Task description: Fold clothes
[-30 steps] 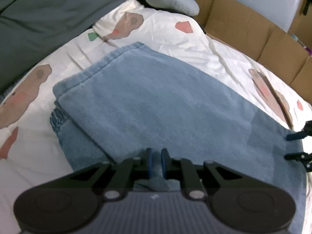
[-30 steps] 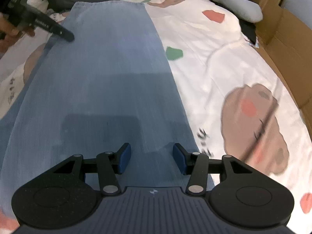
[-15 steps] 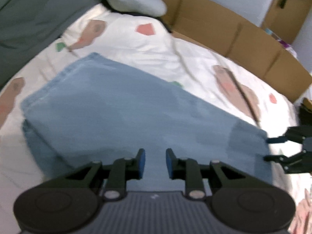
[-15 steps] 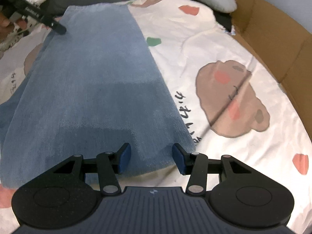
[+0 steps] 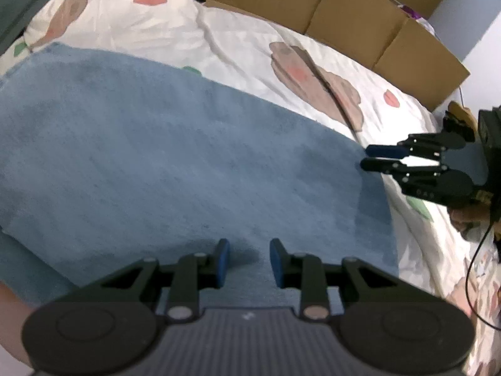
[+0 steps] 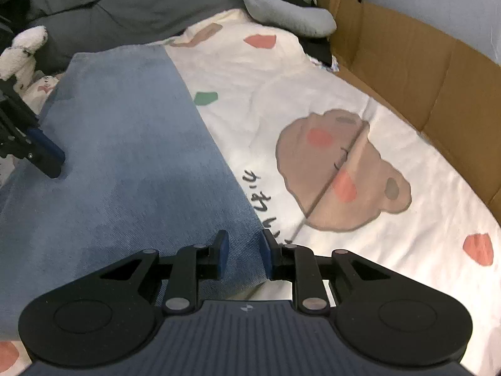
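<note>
The blue denim garment (image 5: 188, 163) lies flat on the bed (image 5: 250, 40) as a long doubled strip, a lower layer showing past its edge at the far left of the left wrist view; which garment it is cannot be told, though it reads as jeans laid lengthwise. Its long axis runs from one gripper to the other; the left gripper (image 5: 249, 260) hangs over one end and the right gripper (image 6: 241, 252) over the opposite end, each looking along the cloth toward the other. The left gripper's fingers stand apart with nothing between them, directly above the fabric and near its short edge; the right gripper's fingers are also parted, somewhat narrower, empty, and sit at the corner where the end hem meets the long side edge, the printed bedsheet (image 6: 344, 109) lying just to their right. From the left wrist view the right gripper (image 5: 380, 158) shows just off the far corner of the strip; from the right wrist view the left gripper (image 6: 47, 156) rests low over the cloth's far left edge. Judging by this, either end could be lifted toward the other to shorten the strip; the right gripper is better placed on a corner, the left on the middle of its edge.
</note>
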A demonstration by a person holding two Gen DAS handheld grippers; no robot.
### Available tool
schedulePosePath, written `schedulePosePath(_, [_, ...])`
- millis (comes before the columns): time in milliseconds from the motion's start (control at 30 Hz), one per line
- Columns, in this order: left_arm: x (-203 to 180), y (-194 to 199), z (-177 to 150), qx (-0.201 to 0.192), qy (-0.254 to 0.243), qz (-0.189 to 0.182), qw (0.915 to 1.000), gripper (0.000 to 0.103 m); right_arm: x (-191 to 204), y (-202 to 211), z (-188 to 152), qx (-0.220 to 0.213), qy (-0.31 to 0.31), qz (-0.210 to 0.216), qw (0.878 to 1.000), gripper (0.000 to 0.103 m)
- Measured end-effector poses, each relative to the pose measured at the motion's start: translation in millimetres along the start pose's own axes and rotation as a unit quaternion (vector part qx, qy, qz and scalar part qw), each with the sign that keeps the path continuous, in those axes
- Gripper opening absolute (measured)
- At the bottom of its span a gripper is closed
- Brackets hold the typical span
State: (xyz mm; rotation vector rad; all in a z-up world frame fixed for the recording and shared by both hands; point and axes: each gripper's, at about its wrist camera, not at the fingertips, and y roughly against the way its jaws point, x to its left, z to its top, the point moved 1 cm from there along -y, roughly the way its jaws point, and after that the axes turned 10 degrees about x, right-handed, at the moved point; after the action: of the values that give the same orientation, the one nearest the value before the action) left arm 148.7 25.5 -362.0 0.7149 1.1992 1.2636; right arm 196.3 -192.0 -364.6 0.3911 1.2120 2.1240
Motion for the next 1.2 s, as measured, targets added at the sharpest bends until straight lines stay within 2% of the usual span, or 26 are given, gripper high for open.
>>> schedulePosePath(133, [-2.5,-9.8,-3.7,0.003,-0.020,0.008,0.9998,0.039,2.9,-6.0,-1.7,0.001,0.014,-0.010,1.000,0.027])
schedulePosePath(267, [-6.7,-11.4,-4.0,0.018,-0.039,0.020,0.9989,0.041,5.4,4.7,6.8,0.004,-0.004,-0.011,1.000,0.029])
schedulePosePath(333, [-8.5,-10.3,-5.2,0.030,-0.046,0.021,0.9983,0.048,9.1,15.7,9.1,-0.009,-0.009,-0.002,1.000,0.028])
schedulePosePath(433, [-9.6,-9.0,-7.4,0.041,-0.047,0.019,0.9979,0.054,14.9,17.9,0.2,-0.003,-0.015,0.004,1.000,0.028])
schedulePosePath(567, [-8.6,-8.1,-13.8,0.037,-0.039,0.017,0.9984,0.054,22.6,17.9,-13.2,0.013,-0.022,0.008,1.000,0.028])
schedulePosePath(667, [-7.6,-7.2,-19.4,0.032,-0.030,0.017,0.9989,0.051,27.8,19.1,-23.3,0.023,-0.031,0.011,0.999,0.029])
schedulePosePath(700, [-7.3,-6.6,-20.9,0.030,-0.027,0.019,0.9990,0.043,28.8,21.2,-26.2,0.023,-0.039,0.014,0.999,0.029])
schedulePosePath(733, [-6.9,-6.0,-22.3,0.030,-0.026,0.024,0.9989,0.032,29.8,23.3,-28.9,0.023,-0.047,0.019,0.998,0.028])
schedulePosePath(800, [-6.2,-4.9,-25.0,0.031,-0.025,0.034,0.9986,0.017,34.3,27.0,-32.6,0.024,-0.051,0.025,0.998,0.028])
schedulePosePath(833, [-5.8,-4.4,-26.3,0.032,-0.025,0.039,0.9984,0.013,37.0,28.8,-34.2,0.026,-0.051,0.027,0.998,0.028])
schedulePosePath(933, [-2.4,-0.2,-30.5,0.038,-0.014,0.031,0.9987,0.013,48.1,34.5,-35.7,0.025,-0.046,0.034,0.998,0.028])
schedulePosePath(1067, [-4.4,2.2,-34.8,0.046,-0.025,0.035,0.9980,0.013,67.6,42.1,-41.1,0.017,-0.038,0.050,0.998,0.028])
schedulePosePath(1200, [-3.5,2.2,-35.2,0.055,-0.025,0.034,0.9976,0.012,82.0,45.8,-53.0,0.009,-0.061,0.064,0.996,0.027])
